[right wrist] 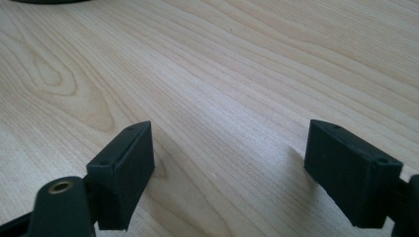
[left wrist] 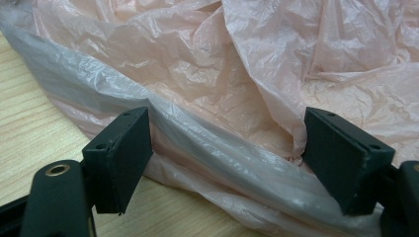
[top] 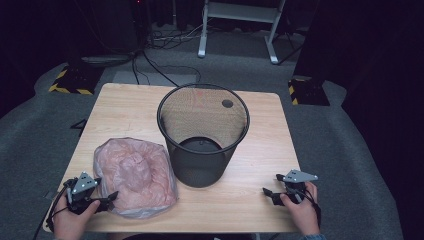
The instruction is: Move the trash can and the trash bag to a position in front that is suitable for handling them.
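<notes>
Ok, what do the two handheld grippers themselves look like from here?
Both the left gripper and the right gripper are black, each topped by a grey three-cornered plate and trailing a black cable. Their jaws end in flat rectangular black pads, with a brass-coloured ring at the left jaw's base. Hands are bare.

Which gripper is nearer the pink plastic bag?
Left. The left gripper has its open jaws at the edge of the pink plastic bag; the right gripper sits open over bare table, past the bin.

light: table (top: pixel 260 150) lit from above | surroundings dark; high view soft | gripper views sharp
</notes>
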